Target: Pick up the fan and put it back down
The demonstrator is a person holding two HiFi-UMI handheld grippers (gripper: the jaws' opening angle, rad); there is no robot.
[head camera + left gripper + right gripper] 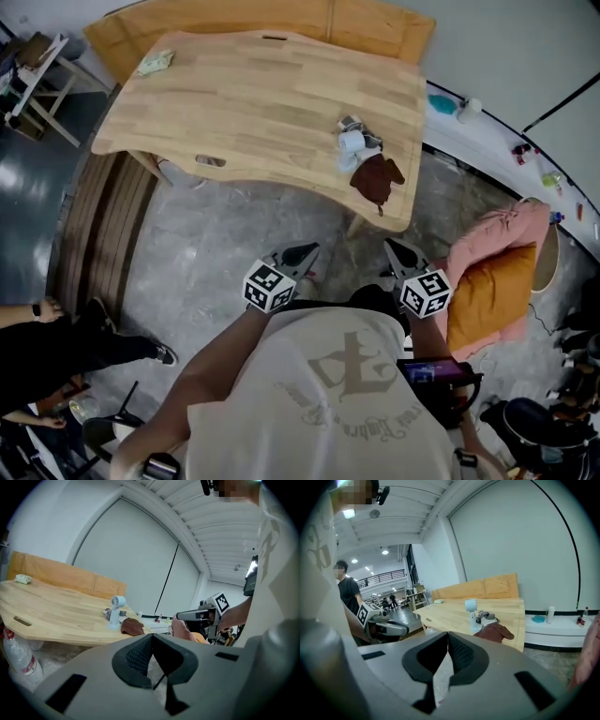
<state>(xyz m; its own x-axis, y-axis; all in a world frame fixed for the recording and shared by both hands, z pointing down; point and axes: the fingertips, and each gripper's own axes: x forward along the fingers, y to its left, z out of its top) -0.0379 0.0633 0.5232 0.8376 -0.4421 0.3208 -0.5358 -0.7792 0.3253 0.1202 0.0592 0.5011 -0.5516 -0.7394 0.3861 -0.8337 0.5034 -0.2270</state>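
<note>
One fan (115,611) (upright, seemingly) on table (51,613)

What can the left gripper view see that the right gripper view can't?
Only the left gripper view shows the clear plastic bottle standing below the table's edge, and the right tool seen from outside. Only the right gripper view shows the left tool from outside, a white bottle by the wall and a person in a dark shirt. Both show the wooden table, the pale blue fan standing on it, and the brown cloth beside the fan.
</note>
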